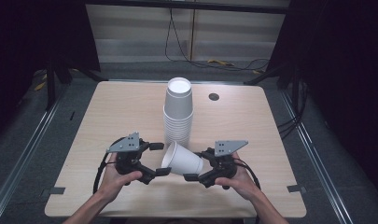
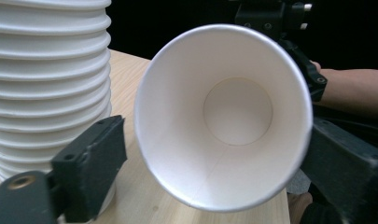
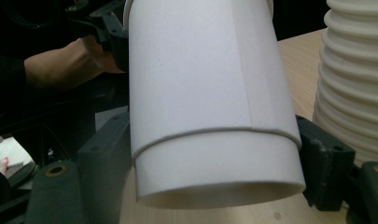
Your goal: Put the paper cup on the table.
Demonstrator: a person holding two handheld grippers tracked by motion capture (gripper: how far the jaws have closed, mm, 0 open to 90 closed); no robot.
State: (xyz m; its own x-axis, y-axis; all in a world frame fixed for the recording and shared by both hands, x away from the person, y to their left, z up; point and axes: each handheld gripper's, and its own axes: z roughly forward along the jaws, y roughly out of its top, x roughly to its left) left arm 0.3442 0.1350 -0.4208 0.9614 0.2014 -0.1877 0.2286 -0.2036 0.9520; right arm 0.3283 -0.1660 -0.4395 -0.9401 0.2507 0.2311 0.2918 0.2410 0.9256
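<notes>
A white paper cup (image 1: 183,161) lies on its side in the air between my two grippers, just above the wooden table (image 1: 121,107). My right gripper (image 1: 198,164) is shut on the cup's base end, with a jaw pressed against each side of the cup (image 3: 210,93). My left gripper (image 1: 159,158) faces the cup's open mouth (image 2: 224,116). Its jaws stand open on either side of the rim, and there is a gap on the left side. A tall stack of white paper cups (image 1: 178,112) stands upright just behind the held cup.
The stack of cups (image 2: 46,84) is close beside my left jaw, and it also rises at the right of the right gripper view (image 3: 354,84). A dark round hole (image 1: 213,96) sits near the table's far edge. Cables lie on the floor beyond the table.
</notes>
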